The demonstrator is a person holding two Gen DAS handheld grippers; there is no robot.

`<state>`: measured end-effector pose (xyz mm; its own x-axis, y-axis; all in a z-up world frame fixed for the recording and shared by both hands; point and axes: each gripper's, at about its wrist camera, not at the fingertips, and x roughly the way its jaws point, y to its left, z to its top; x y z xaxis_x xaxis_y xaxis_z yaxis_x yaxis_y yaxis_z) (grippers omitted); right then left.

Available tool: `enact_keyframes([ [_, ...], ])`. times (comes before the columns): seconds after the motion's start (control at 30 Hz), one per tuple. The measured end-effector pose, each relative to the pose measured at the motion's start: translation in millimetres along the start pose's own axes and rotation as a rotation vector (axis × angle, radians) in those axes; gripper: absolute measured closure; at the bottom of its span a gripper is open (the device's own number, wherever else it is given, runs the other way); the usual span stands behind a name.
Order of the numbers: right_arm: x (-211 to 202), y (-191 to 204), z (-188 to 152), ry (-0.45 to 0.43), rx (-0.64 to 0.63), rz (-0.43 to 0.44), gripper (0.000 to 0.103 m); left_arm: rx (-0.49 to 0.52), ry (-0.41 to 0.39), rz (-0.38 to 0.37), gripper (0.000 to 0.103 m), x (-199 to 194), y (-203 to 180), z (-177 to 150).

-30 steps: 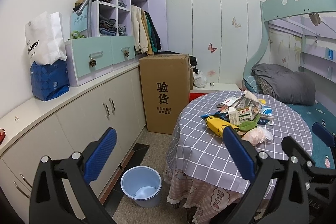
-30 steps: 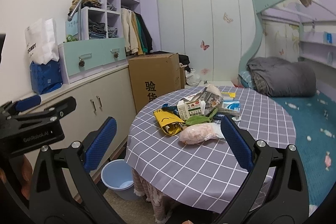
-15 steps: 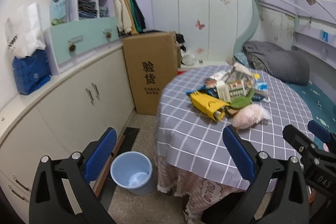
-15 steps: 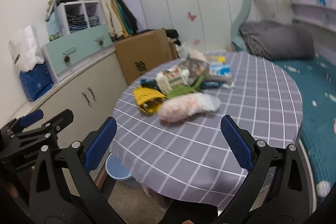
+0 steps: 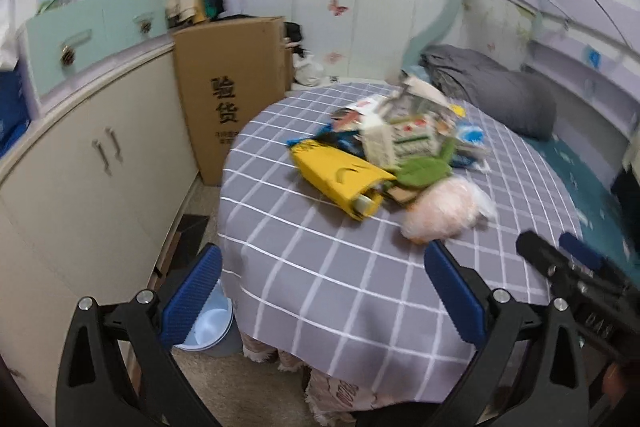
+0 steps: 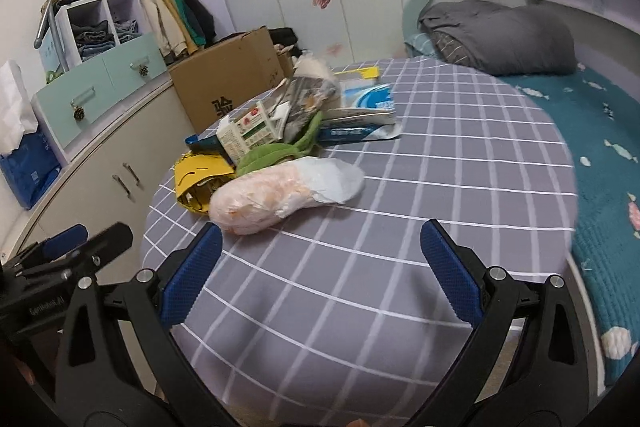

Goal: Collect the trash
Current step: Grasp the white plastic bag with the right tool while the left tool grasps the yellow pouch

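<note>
A pile of trash lies on the round table with the grey checked cloth (image 5: 340, 287) (image 6: 460, 155): a pink-filled plastic bag (image 5: 440, 213) (image 6: 276, 197), a yellow packet (image 5: 340, 183) (image 6: 200, 177), a green wrapper (image 5: 426, 169) (image 6: 276, 153), a white carton (image 5: 400, 141) (image 6: 248, 131) and a blue-white packet (image 6: 368, 107). My left gripper (image 5: 320, 287) is open and empty over the table's near left edge. My right gripper (image 6: 320, 263) is open and empty just before the plastic bag. A light blue bin (image 5: 208, 327) stands on the floor left of the table.
A tall cardboard box (image 5: 232, 91) (image 6: 228, 79) stands behind the table beside white cabinets (image 5: 80, 179). A bunk bed with a grey duvet (image 6: 500, 39) and teal sheet (image 6: 608, 155) runs along the right. Shelves with clothes (image 6: 104, 27) stand at back left.
Both grippers have moved forward and lower toward the table and its trash pile. The pile now looks larger and nearer. Both stay open and empty.
</note>
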<state>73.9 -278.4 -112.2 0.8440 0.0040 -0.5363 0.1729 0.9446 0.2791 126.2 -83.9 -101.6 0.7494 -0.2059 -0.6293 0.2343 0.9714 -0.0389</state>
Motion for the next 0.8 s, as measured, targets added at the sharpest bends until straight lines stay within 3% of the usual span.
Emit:
enact_keyframes([
  [0.13,21.6,16.0,4.9,0.029,0.041,0.068,0.006,-0.034,-0.015,0.102,0.004,3.9,17.7,3.2],
  [0.23,40.3,29.6,7.2,0.042,0.027,0.060,0.006,-0.053,-0.007,0.148,0.004,7.8,27.4,4.7],
  [0.37,71.5,27.1,12.8,0.083,0.090,0.015,0.006,-0.083,0.010,0.147,0.004,15.8,35.5,7.6],
  [0.5,85.5,13.1,14.3,0.118,0.143,0.028,0.007,-0.069,0.023,0.116,0.004,26.1,26.8,11.5],
  [0.53,84.6,7.9,13.6,0.118,0.148,0.044,0.011,-0.063,0.025,0.106,0.004,29.9,23.2,13.2],
  [0.6,84.4,1.0,11.3,0.128,0.141,0.044,0.033,-0.047,0.030,0.086,0.004,38.6,14.4,13.6],
  [0.67,81.4,-9.1,8.8,0.130,0.150,0.052,0.047,-0.030,0.048,0.056,0.004,50.3,3.7,16.0],
  [0.8,73.7,-26.6,6.9,0.119,0.161,0.065,0.050,0.003,0.086,0.031,0.004,74.8,-15.4,17.0],
])
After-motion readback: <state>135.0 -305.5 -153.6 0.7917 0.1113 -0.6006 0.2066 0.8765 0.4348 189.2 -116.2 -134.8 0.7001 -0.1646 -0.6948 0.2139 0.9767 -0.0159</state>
